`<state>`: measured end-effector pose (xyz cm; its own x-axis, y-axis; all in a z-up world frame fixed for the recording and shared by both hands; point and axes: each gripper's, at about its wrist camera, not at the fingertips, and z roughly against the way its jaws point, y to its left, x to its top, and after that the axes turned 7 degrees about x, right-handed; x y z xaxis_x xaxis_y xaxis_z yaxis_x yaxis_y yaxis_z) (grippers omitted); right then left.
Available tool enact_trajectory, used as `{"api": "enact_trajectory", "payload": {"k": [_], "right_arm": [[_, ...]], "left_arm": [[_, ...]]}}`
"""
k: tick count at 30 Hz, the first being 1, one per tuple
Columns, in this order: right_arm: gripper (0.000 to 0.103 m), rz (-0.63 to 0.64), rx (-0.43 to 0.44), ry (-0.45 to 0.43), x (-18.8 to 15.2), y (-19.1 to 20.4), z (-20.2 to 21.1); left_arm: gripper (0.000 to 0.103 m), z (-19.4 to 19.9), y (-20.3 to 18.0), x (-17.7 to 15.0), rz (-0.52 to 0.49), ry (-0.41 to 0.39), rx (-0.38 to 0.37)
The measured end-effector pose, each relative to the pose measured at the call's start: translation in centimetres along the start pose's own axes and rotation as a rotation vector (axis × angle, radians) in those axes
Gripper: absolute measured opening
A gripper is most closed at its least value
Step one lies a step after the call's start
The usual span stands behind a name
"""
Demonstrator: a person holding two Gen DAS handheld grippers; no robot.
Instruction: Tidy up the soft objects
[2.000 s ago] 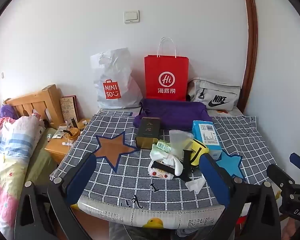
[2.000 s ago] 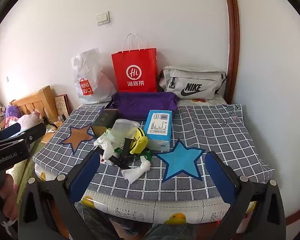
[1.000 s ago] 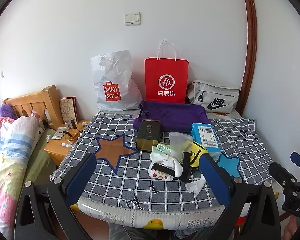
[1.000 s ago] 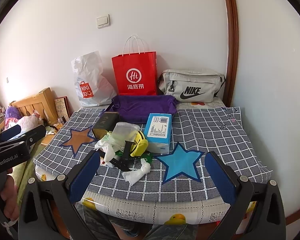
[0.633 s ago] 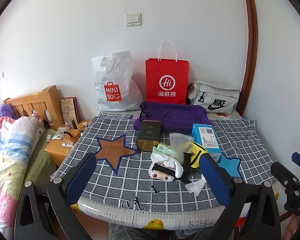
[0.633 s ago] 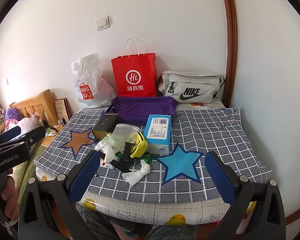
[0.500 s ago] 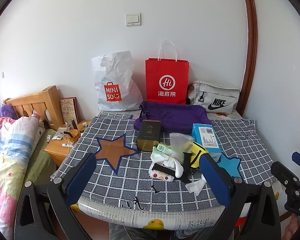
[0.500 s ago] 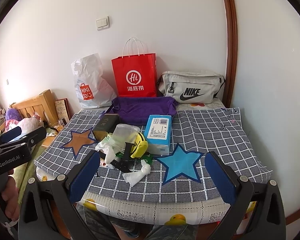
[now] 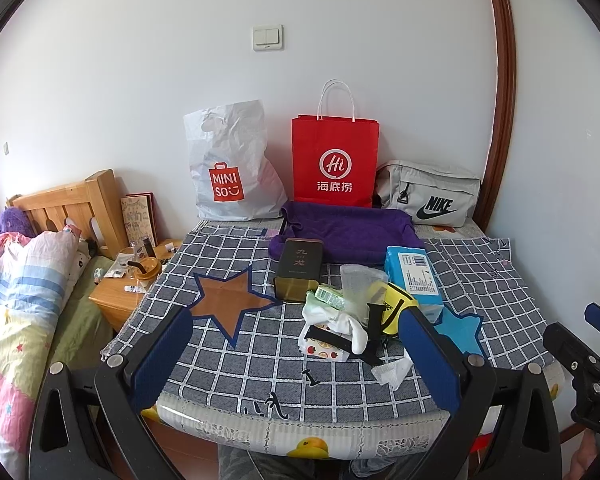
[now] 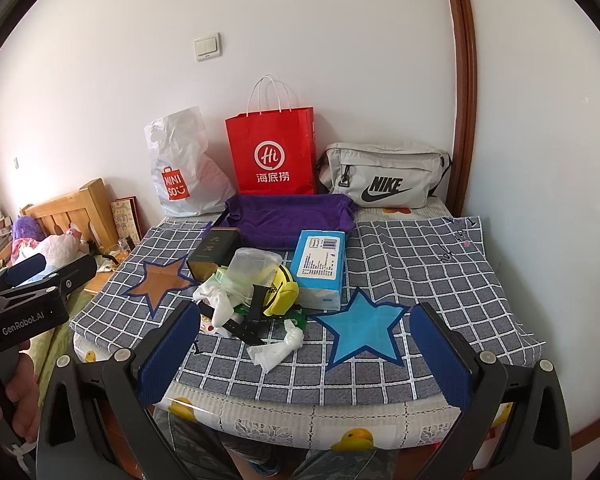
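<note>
A heap of soft things lies mid-table: white socks [image 9: 350,328], a yellow pouch [image 9: 394,309] with a black strap, a clear plastic bag [image 9: 358,286] and a crumpled tissue [image 9: 394,370]. In the right wrist view the same socks [image 10: 220,300], pouch [image 10: 282,292] and tissue [image 10: 278,350] show. A folded purple cloth [image 9: 346,234] lies behind them. My left gripper [image 9: 300,350] is open, held short of the table's near edge. My right gripper [image 10: 304,350] is also open, empty, facing the blue star.
The table wears a grey checked cloth [image 9: 236,364]. On it stand a dark tin [image 9: 300,268] and a blue tissue pack [image 9: 414,278]. Against the wall: a white Miniso bag [image 9: 232,168], a red paper bag [image 9: 334,164], a grey Nike bag [image 9: 430,198]. A bed [image 9: 20,300] and nightstand [image 9: 132,288] lie left.
Both grippers have drawn back and risen slightly, so the table looks a little farther away. Nothing on the table has moved and both grippers stay open.
</note>
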<state>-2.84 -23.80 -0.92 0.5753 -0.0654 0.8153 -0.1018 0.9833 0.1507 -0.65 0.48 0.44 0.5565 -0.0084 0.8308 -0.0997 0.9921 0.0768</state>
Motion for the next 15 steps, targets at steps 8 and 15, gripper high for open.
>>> {"api": "enact_trajectory", "payload": {"k": [8,15], "right_arm": [[0.103,0.003,0.001,0.003,0.08,0.38,-0.04],[0.103,0.006,0.006,0.004,0.15,0.51,-0.12]], "left_arm": [[0.103,-0.02,0.10,0.07,0.002,0.000,0.001],[0.103,-0.02,0.13,0.22,0.008,0.005,-0.003]]}}
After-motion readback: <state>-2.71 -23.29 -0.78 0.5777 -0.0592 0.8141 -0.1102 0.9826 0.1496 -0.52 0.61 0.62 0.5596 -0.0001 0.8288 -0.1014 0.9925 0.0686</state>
